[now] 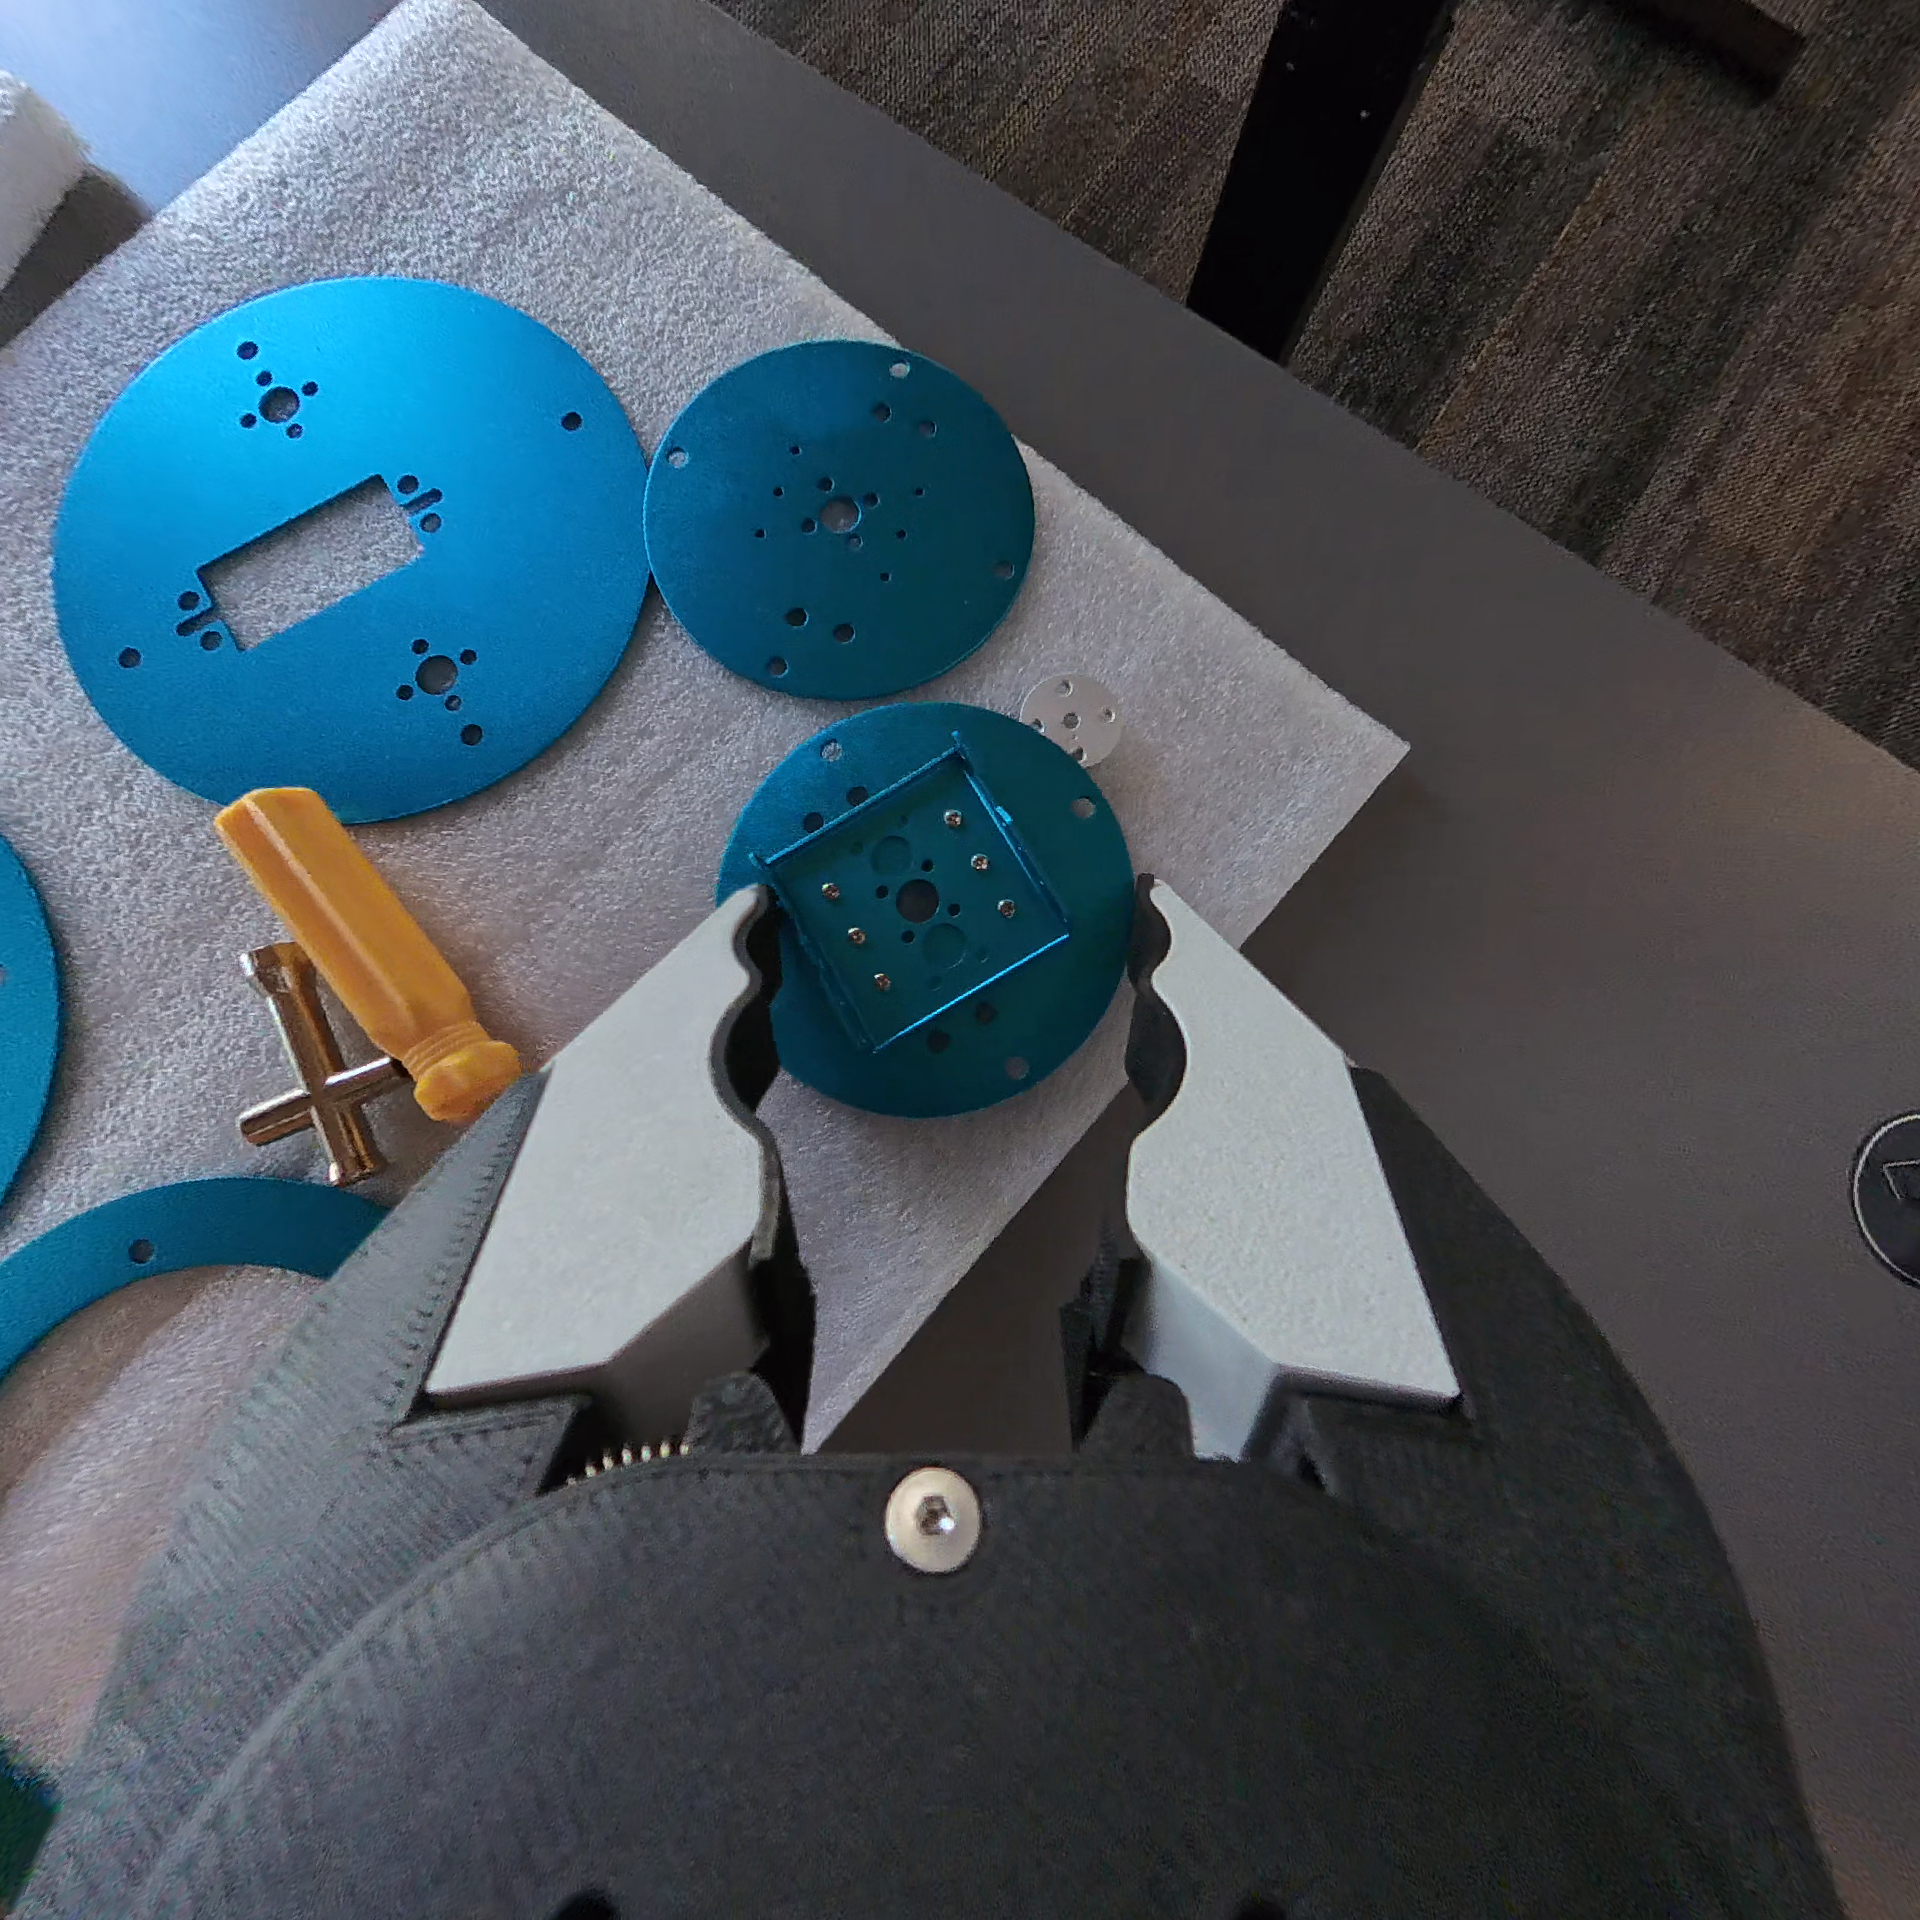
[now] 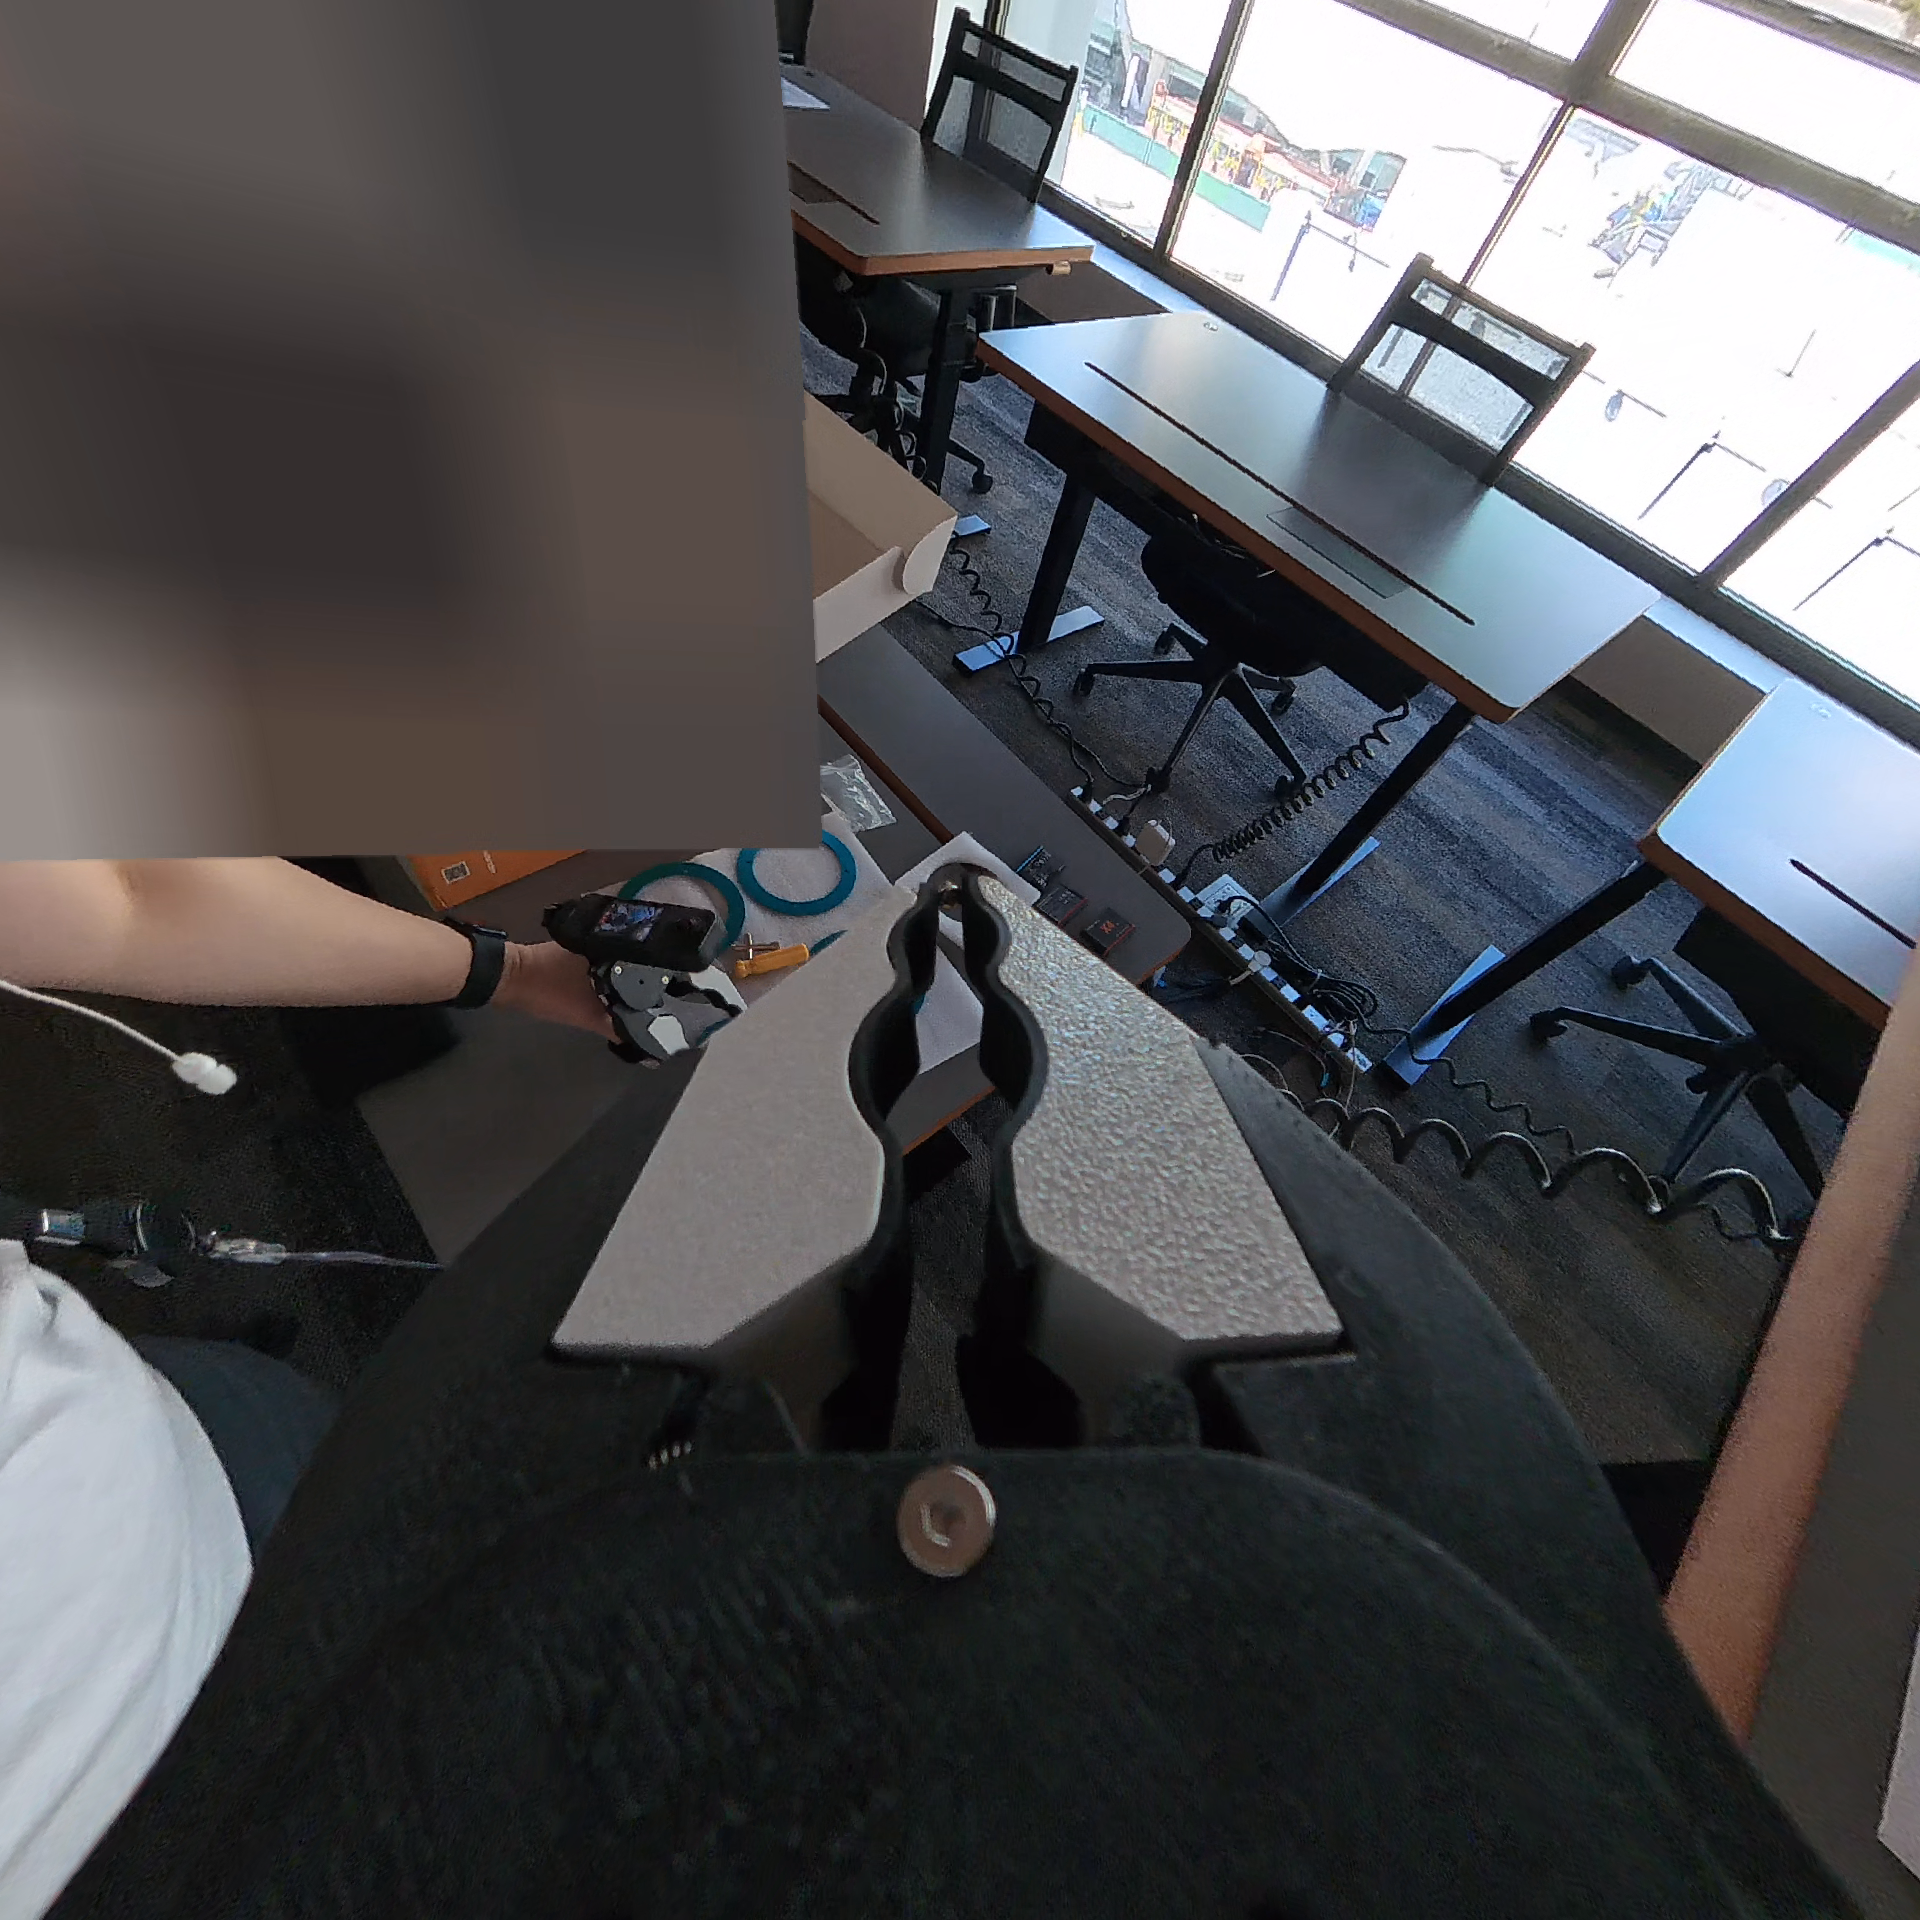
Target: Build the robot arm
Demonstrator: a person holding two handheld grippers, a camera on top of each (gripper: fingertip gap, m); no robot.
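My left gripper [image 1: 951,904] is open and low over a white foam sheet [image 1: 520,208]. Its fingers stand on either side of a small blue disc [image 1: 1081,935] with a square blue bracket [image 1: 914,914] screwed on top. A small silver hub [image 1: 1070,712] lies just beyond the disc. My right gripper [image 2: 951,881] is shut and held high off the table. A tiny brass-coloured piece [image 2: 943,883] shows pinched at its tips. The left gripper [image 2: 665,997], in a person's hand, shows farther off in the right wrist view.
On the foam lie a large blue disc with a rectangular cutout [image 1: 343,540], a medium blue disc [image 1: 836,520], a yellow-handled screwdriver [image 1: 353,935], a metal cross wrench [image 1: 312,1070] and a blue ring [image 1: 156,1247]. The dark table's edge [image 1: 1455,436] runs close by. Desks [image 2: 1351,488] and chairs stand beyond. Measured from the fingertips, the small silver hub [image 1: 1070,712] is 4 centimeters or so from the left gripper and 55 centimeters from the right.
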